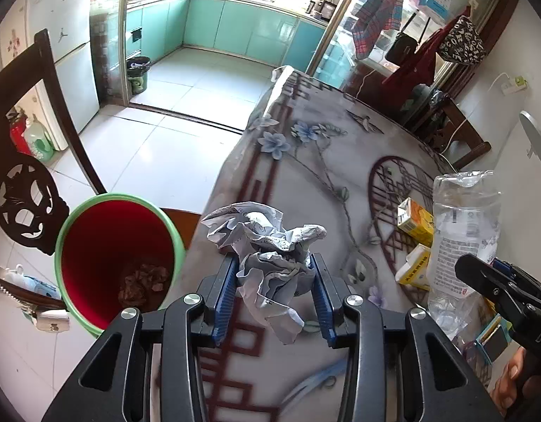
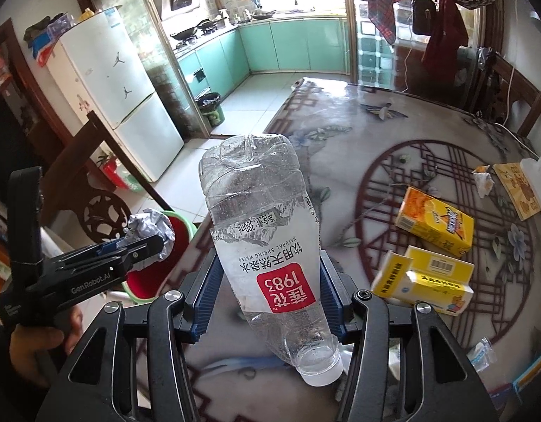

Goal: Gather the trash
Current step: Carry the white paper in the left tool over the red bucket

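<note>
Two handheld grippers hover above the left edge of a table (image 2: 340, 133) covered in a floral cloth, each carrying a piece of trash. The left gripper (image 1: 274, 292) is clamped on a crumpled paper ball (image 1: 266, 246), its blue pads pressed into the paper's lower folds while most of the wad bulges out past the fingertips. The right gripper (image 2: 268, 293) is closed around a clear plastic water bottle (image 2: 266, 246) at its labelled middle. The bottle's long axis runs roughly along the fingers, base pointing away from the camera and white cap toward it, leaning slightly left at the far end. A red bin with a green rim (image 1: 119, 256) stands on the floor just beyond the table's left edge, with some brown trash already at its bottom. On the table's right half lie an orange carton (image 2: 434, 227) and a yellow box (image 2: 421, 281). Likely risks: the loosely held paper could slip out before it is over the bin and land on the table edge or floor, and the smooth, crushable bottle could pivot in the pads or miss the bin opening
</note>
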The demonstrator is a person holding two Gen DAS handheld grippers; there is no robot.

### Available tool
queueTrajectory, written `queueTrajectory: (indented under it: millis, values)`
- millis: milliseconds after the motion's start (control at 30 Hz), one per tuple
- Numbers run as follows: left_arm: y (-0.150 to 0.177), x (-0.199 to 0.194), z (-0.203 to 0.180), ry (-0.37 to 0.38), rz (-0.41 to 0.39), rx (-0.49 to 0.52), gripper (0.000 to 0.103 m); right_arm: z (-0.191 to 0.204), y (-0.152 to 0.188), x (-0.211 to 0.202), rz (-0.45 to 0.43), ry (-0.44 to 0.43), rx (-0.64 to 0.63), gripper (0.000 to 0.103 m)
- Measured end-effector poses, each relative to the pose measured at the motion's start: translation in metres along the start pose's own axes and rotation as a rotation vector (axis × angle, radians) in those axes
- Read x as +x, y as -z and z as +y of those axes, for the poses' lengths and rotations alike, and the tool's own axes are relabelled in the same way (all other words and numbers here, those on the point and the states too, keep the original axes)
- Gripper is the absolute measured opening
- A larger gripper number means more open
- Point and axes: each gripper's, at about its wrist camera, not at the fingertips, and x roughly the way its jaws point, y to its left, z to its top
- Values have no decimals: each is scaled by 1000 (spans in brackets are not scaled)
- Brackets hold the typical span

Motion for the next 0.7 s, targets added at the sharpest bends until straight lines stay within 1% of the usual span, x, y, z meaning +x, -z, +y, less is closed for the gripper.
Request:
queueTrajectory:
  millis: [333,700]
  values:
    - [-6,-5,42,-16,-5,-44,38,36,-8,20,21,-20,-37,51]
    - [-10,-9,104,-58,0,-107,38,78,-18,49,55,-56,-70,51]
